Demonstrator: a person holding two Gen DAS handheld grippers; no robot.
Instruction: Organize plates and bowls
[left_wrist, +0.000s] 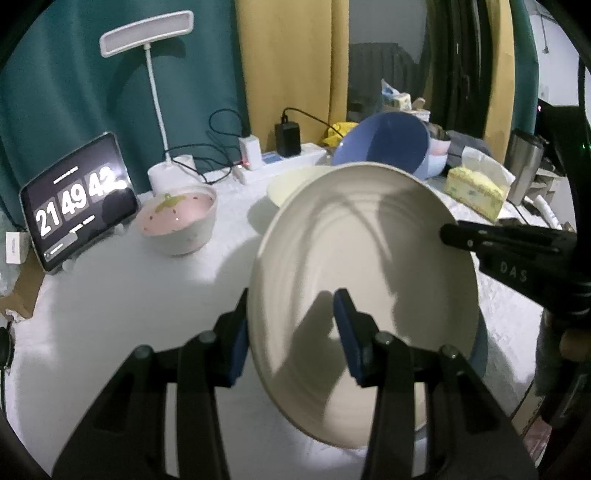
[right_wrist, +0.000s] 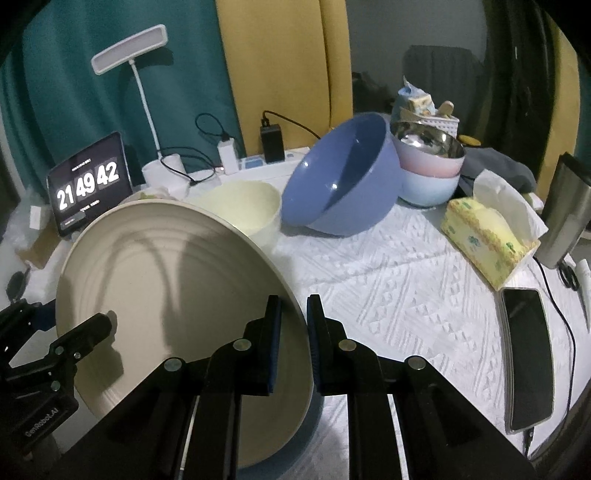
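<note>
Evidently I carry the cream plate (left_wrist: 362, 280) two-handed so it won't tip: my left tongs (left_wrist: 291, 325) pinch its near rim, my right tongs (right_wrist: 293, 332) pinch the opposite edge. Both slope downward, holding it tilted above the bench (right_wrist: 406, 288), just before the blue bowl (right_wrist: 343, 173).

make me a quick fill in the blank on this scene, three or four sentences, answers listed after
1. Both grippers, left and right, grip the rim of one large ____ plate.
2. The blue bowl on the table is tilted and leans toward the stack of a pink bowl on a light ____ one.
3. The tablet clock reads 21 49 ____.
4. A ____ lies flat on the tablecloth beside the yellow tissue box.

Missing words: cream; blue; 42; phone
</note>
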